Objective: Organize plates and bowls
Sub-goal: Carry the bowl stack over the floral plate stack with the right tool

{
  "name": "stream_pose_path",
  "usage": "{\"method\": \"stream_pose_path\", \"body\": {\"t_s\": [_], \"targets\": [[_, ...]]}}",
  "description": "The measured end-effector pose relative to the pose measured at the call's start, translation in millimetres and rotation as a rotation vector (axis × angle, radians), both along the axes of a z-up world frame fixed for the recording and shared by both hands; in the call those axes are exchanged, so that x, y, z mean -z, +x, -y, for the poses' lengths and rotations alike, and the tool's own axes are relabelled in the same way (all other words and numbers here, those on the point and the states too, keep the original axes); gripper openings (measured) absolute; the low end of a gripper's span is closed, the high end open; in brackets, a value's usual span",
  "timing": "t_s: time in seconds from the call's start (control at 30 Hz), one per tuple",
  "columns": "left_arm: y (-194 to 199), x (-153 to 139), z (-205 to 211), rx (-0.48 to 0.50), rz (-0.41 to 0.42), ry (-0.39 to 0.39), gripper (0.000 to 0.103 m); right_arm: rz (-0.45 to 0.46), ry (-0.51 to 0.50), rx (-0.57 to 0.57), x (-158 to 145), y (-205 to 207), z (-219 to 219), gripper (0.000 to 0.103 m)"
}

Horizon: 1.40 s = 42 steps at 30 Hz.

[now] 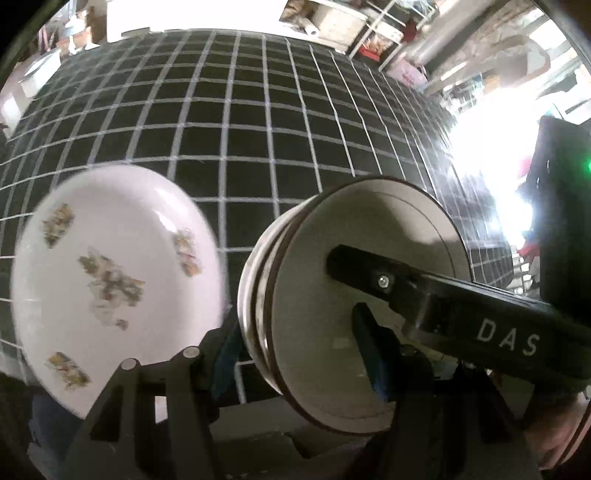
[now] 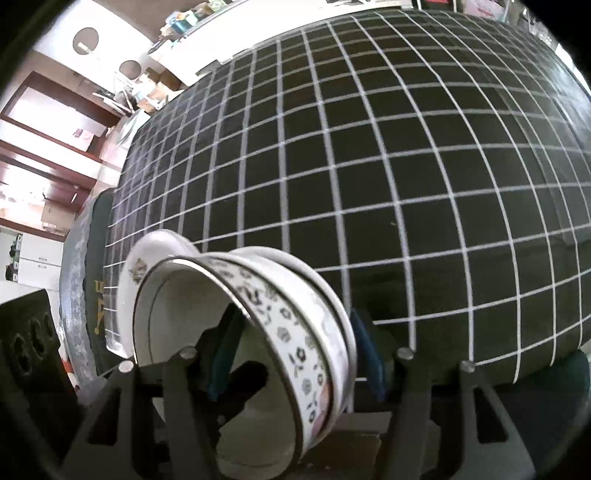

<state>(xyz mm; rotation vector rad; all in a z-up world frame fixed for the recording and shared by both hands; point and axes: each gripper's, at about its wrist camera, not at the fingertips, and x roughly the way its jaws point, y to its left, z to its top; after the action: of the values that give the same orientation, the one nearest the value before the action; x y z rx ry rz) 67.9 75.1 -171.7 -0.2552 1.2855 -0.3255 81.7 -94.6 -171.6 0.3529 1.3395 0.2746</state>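
Observation:
A nested stack of bowls [image 1: 369, 258] with dark rims hangs tipped on its side above the black grid tablecloth [image 1: 258, 129]. My left gripper [image 1: 299, 354] is shut on it, one blue pad outside the stack and the other inside the top bowl. The right gripper's black finger [image 1: 443, 295] reaches into the same bowl. In the right wrist view the stack of bowls [image 2: 288, 325] shows a floral band, and my right gripper [image 2: 293, 354] is shut on its wall. A white floral plate [image 1: 110, 280] lies blurred to the stack's left; the plate [image 2: 144, 266] peeks out behind the stack.
The tablecloth [image 2: 369, 166] stretches far ahead of both grippers. A black box with round holes [image 2: 26, 339] stands at the left. Shelves and clutter [image 1: 369, 29] lie beyond the table's far edge. Bright glare [image 1: 491, 155] covers the table's right side.

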Motion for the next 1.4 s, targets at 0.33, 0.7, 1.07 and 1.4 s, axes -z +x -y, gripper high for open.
{"method": "stream_pose_path", "body": {"t_s": [0.33,0.7,1.07,1.4], "targets": [[16,-34,-75,-0.122,0.049,0.07,0.056,0.021,0.042,-0.109,-25,28,-81,0.063],[26,-10,-128,-0.196,0.007,0.069,0.056,-0.002,0.014,-0.207,-4,53,-153,0.063],[33,5,-141,-0.212,0.0,0.035,0.055,-0.03,-0.021,-0.215,9,60,-162,0.063],[29,5,-141,-0.217,0.011,0.023,0.055,-0.027,0.012,-0.209,11,61,-156,0.063]]}}
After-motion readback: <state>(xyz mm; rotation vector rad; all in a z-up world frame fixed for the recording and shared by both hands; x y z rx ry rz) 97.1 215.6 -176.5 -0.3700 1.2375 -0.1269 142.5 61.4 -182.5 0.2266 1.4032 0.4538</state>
